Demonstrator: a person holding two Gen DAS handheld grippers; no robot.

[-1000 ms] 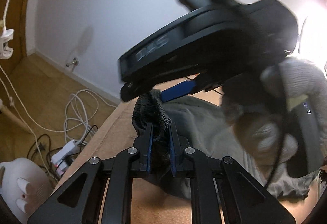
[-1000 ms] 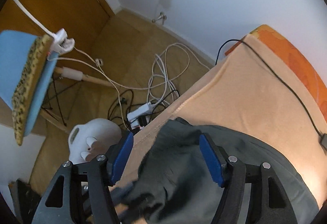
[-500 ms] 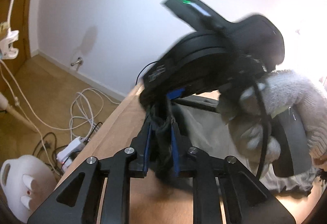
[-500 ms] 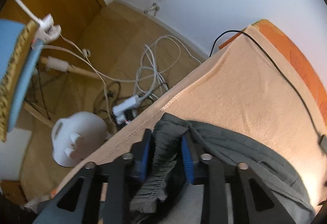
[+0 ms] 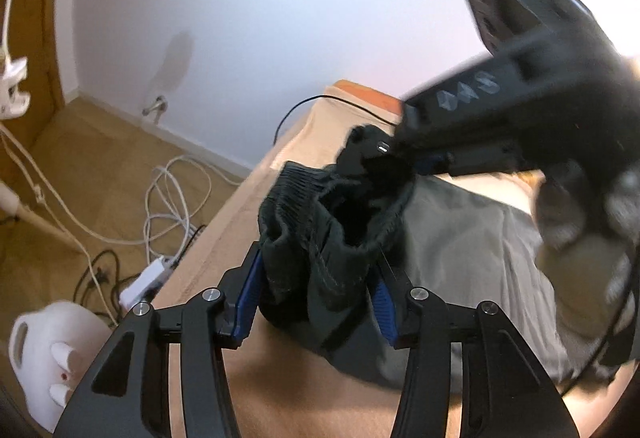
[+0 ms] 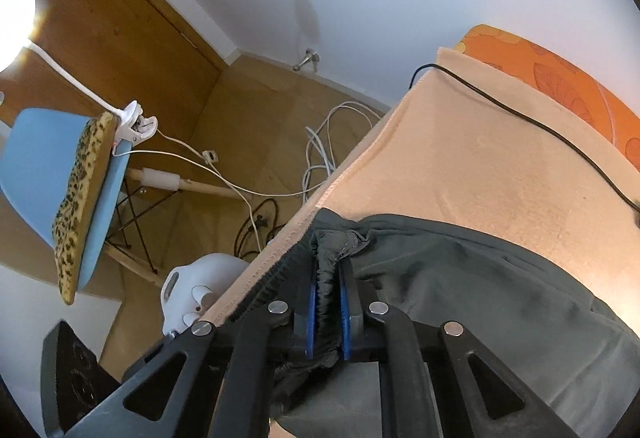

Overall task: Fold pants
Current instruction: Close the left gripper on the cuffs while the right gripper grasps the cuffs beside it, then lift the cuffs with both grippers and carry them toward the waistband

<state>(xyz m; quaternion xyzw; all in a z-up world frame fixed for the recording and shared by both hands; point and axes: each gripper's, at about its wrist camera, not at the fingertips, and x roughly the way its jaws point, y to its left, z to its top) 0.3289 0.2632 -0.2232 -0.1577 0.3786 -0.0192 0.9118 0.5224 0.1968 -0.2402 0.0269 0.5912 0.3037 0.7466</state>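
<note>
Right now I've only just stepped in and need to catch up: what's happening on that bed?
A person with a claw in each hand is working on dark grey pants lying on a peach cover. The right claw is closing, pinching the bunched waistband. The left claw is opening, with the waistband fabric between its pads and no longer clamped. No fold is visible yet.

Dark grey-green pants (image 6: 460,278) on a peach cloth (image 6: 460,158); leopard-print cushion (image 6: 80,198) on a blue chair (image 6: 36,142)
</note>
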